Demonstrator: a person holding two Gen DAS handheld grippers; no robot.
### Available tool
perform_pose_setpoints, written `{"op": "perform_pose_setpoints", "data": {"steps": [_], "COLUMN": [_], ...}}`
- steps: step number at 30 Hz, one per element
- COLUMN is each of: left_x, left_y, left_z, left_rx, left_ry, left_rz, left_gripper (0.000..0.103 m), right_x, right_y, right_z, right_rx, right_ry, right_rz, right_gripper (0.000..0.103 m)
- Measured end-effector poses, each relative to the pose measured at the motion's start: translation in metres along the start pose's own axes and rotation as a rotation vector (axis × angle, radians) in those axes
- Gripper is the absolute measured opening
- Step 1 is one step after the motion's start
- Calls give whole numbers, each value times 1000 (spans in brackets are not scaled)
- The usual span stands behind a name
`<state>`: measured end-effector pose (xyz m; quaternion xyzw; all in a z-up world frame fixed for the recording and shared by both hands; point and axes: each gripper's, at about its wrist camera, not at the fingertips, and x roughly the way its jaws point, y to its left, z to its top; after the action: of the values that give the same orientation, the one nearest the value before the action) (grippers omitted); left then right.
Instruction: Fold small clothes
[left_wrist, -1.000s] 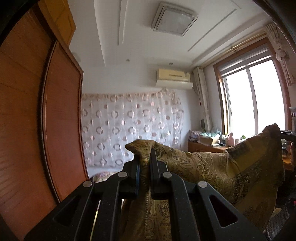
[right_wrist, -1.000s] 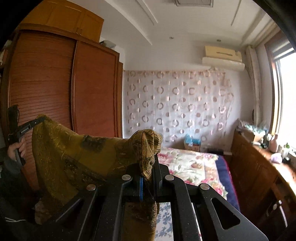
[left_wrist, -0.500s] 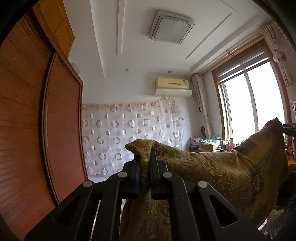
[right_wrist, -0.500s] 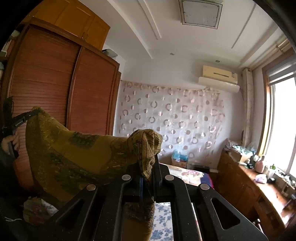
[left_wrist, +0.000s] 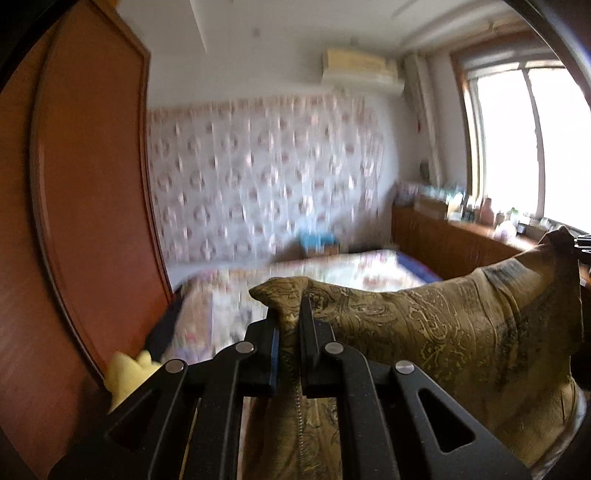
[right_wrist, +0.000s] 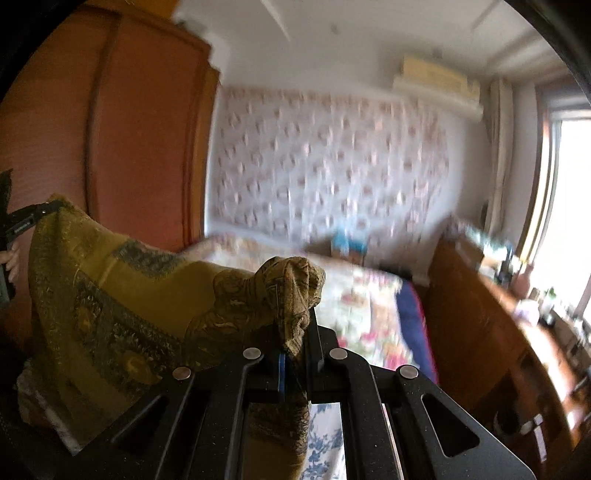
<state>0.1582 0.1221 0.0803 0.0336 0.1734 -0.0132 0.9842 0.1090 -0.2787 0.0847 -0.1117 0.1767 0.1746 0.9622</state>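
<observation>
— While the left gripper (left_wrist: 290, 325) clamps one corner of the olive paisley cloth (left_wrist: 443, 332), what grips the other?
— The right gripper (right_wrist: 301, 332), clenched too; the cloth hangs between them above the floral bed (right_wrist: 365, 306). No writing is legible.

Daylit from blown-out window (left_wrist: 524, 147) at right; background smeared by motion blur, near cloth (left_wrist: 424, 325) sharp; fisheye bending, dark vignetted corners.
</observation>
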Motion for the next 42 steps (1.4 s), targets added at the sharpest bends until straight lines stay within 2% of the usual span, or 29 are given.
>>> {"op": "perform_pose_setpoints", "data": {"steps": [2, 5, 9, 12, 13, 14, 15, 16, 22, 24, 27, 33, 38, 42], "left_x": [31, 65, 84, 87, 88, 86, 81, 80, 68, 61, 49, 40, 35, 35], "left_y": [-3, -8, -8, -5, -5, -4, -3, 0, 11, 12, 13, 13, 12, 16], "left_z": [-13, -25, -30, -34, -34, -35, -37, -36, -51, -57, -71, -103, -122, -131], "left_rx": [1, 15, 4, 2, 1, 3, 8, 9, 4, 9, 7, -9, -15, -24], "left_ry": [50, 113, 164, 212, 225, 231, 230, 228, 254, 261, 255, 313, 353, 384], "left_rz": [-2, 13, 7, -15, -19, -20, -16, -20, -70, -71, -30, -44, -45, -42], "left_gripper": [9, 9, 9, 12, 17, 24, 29, 39, 71, 71, 71, 71, 71, 71], "right_x": [52, 120, 169, 185, 187, 185, 184, 180, 152, 147, 140, 133, 148, 156], "right_y": [-3, 3, 6, 0, -4, -3, -7, -10, -12, -14, -18, -29, -40, -43], "right_z": [-14, -26, -30, -25, -23, -16, -14, -11, -28, -32, -39, -66, -96, -106], "right_rx": [4, -63, -59, 23, 65, 96, 118, 128, 120, 98, 116, 178, 246, 269], "right_ry": [72, 188, 258, 266, 277, 287, 291, 285, 275, 279, 286, 332, 403, 429], "right_rz": [-2, -20, -51, -46, -35, -37, -43, -55, -37, -38, -16, -7, -10, 7], "right_gripper": [7, 7, 7, 7, 16, 35, 44, 50, 51, 52, 52, 52, 52, 52]}}
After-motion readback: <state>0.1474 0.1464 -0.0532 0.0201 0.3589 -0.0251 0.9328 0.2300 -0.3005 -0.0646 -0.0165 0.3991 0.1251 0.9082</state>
